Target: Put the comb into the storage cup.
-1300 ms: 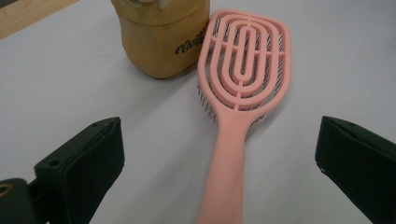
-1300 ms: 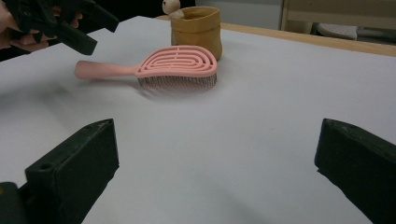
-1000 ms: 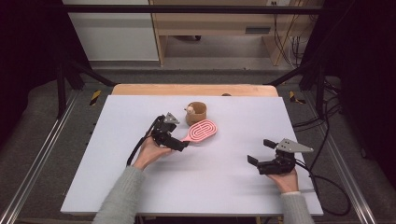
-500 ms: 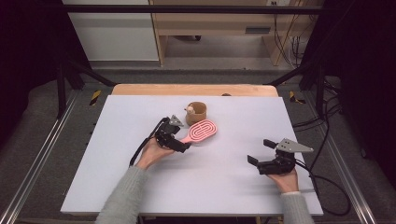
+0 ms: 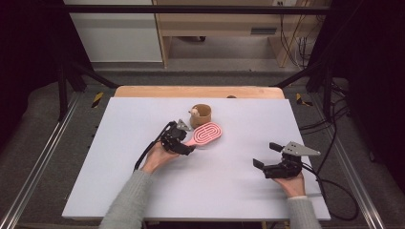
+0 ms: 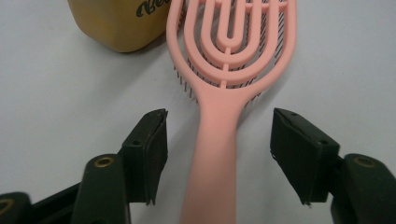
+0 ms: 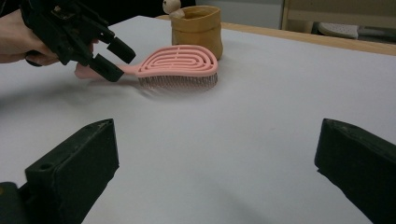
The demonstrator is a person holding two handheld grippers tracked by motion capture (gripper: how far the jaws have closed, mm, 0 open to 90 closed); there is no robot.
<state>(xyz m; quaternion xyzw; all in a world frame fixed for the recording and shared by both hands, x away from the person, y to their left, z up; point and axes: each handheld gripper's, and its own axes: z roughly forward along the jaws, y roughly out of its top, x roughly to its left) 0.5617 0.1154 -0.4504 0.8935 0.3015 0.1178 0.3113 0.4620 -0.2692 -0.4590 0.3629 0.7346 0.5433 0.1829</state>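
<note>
Overall, the wide white rectangular table top [image 5: 143,191] carries everything; its wooden back edge shows beyond.

Right gripper [image 5: 267,155]: held low over the right side of the table, well apart from the other items. Jaws spread wide, nothing between them. Position matches the frame 0.5 s ago.

Left gripper [image 5: 188,149]: at table centre-left, pointing toward the brush. In the left gripper view its 2 jaws stand wide apart, 1 on each side of the handle, with bare table visible in both gaps. Not touching, nothing gripped. Against the frame 1 s ago it has shifted slightly forward along the handle, toward the brush head.

Pink plastic paddle hairbrush with looped openwork head [image 5: 206,134]: lies flat on the table, bristles down, handle toward the left gripper. Same spot as in both earlier frames.

Small tan paper-like pouch with dark lettering [image 5: 202,113]: stands upright just behind the brush head; touching or just apart, cannot tell. Unmoved.

Small pale rounded object [image 7: 171,6]: pokes up at the pouch rim, too small to identify.
</note>
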